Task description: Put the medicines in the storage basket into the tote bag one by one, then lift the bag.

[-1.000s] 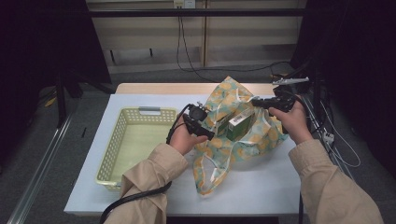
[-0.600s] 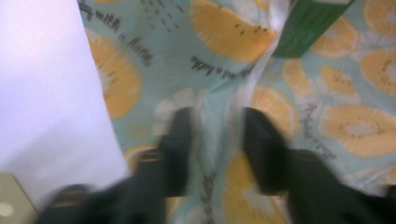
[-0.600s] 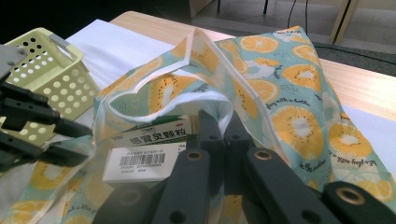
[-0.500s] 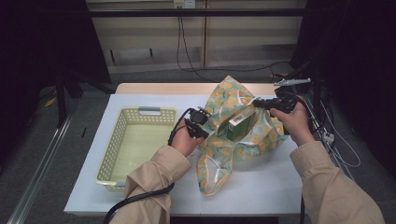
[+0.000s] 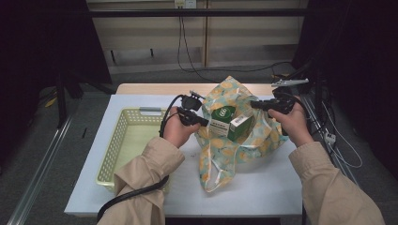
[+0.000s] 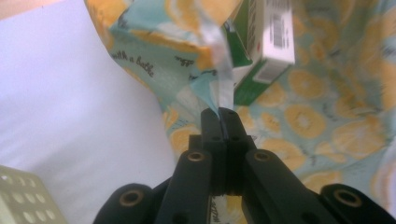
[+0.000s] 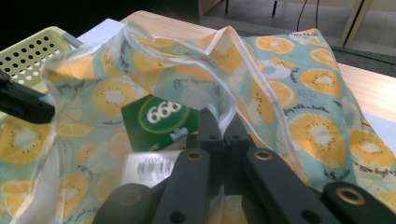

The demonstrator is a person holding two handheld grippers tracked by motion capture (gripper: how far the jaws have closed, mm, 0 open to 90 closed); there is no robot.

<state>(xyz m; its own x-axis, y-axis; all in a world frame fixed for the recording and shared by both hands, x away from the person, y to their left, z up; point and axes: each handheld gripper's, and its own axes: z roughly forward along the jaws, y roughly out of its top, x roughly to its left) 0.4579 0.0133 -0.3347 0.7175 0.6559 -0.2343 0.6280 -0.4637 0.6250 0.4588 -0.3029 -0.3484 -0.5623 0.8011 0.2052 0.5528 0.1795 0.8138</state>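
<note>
Both grippers' jaws are clamped on opposite rims of the bag [image 5: 234, 140], left gripper [image 5: 202, 123] having just closed, right gripper [image 5: 256, 104] opposite. A green box [image 5: 225, 119] sits inside; the basket [image 5: 119, 140] lies left on the table [image 5: 263, 187].

Pale yellow perforated basket [image 5: 123, 149] at left of white-covered table [image 5: 263, 187] (wood edge beyond); dark cables, probably, behind.

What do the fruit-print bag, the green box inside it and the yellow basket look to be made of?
Fruit-print bag: thin, glossy plastic film, semi-clear at the rim, by its sheen and soft creases; possibly coated fabric.
Green box: printed cardboard, by its sharp edges, flat faces and barcode panel.
Yellow basket: moulded plastic, matte, by its even rows of punched holes.
</note>
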